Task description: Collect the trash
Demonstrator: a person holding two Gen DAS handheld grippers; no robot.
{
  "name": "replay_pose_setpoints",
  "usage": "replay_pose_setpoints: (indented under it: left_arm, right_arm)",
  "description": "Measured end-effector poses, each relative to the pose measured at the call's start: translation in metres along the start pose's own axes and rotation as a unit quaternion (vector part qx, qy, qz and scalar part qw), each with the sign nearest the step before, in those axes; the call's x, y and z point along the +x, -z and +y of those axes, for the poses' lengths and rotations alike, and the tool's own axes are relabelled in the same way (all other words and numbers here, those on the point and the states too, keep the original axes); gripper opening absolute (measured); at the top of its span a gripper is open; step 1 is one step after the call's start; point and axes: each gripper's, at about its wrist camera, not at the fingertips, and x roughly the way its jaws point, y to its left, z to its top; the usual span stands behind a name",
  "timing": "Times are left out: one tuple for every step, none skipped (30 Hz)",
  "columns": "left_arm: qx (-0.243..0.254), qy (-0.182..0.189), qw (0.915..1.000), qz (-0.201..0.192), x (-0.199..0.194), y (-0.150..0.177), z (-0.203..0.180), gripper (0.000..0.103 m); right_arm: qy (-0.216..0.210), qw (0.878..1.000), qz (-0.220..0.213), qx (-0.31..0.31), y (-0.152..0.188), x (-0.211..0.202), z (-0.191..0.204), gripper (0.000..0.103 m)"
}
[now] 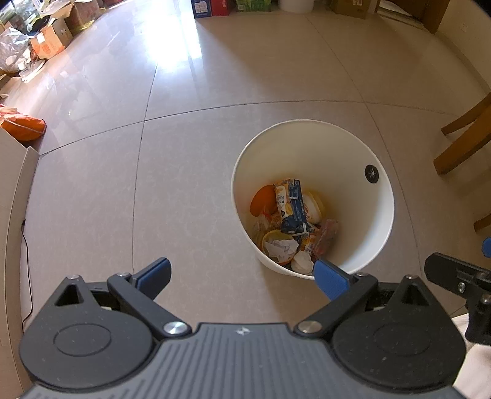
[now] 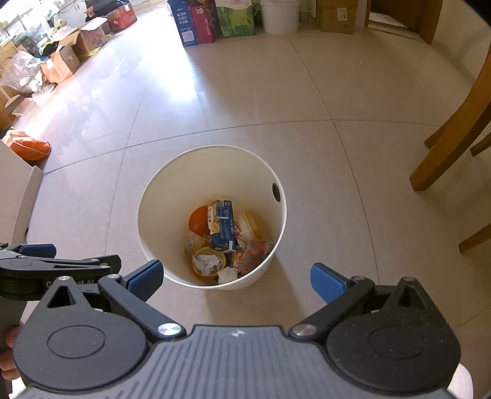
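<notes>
White plastic bin (image 2: 172, 196), round and open-topped, is standing upright on the beige tiled floor (image 2: 322, 92) and serving as the landmark for this entry. Lying at the bottom of the bin: a blue carton (image 2: 223, 225) resting on top of the heap, an orange rounded piece (image 2: 198, 219) beside it toward the bin's left wall, a crumpled white paper (image 2: 207, 262) sitting in an orange-rimmed cup nearest the cameras, a second white wad (image 2: 227, 274) just beside that, and a reddish crinkled wrapper (image 2: 254, 251) toward the right wall. A small black disc (image 1: 371, 173) is sitting high on the bin's inner right wall. The right gripper (image 2: 235, 277) is hovering above the bin's near rim, its blue-padded fingers (image 2: 145, 277) spread wide and carrying nothing. The left gripper (image 1: 242, 276) is hanging to the bin's left, likewise spread and empty, with one blue pad (image 1: 330, 277) overlapping the bin's near rim in view. Wooden chair legs (image 2: 454, 122) are standing well to the right of the bin. Beyond the bin, along the far edge of the floor, coloured boxes (image 2: 196, 24) and a white bucket (image 2: 280, 17) are lining up; cardboard cartons (image 2: 67, 52) are crowding the far left, and an orange bag (image 2: 29, 147) is lying left of the bin.
</notes>
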Motion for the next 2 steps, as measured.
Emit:
replay_pose_setpoints:
  left_arm:
    - [0.002,0.001,1.0,0.0,-0.0009,0.0003,0.0,0.099]
    - [0.003,0.002,1.0,-0.001,-0.0013,0.0005,0.0,0.099]
  right_arm:
    - [0.0,1.0,0.0,0.0,-0.0001,-0.0002,0.0,0.103]
    - [0.0,1.0,0.0,0.0,-0.0002,-0.0002,0.0,0.103]
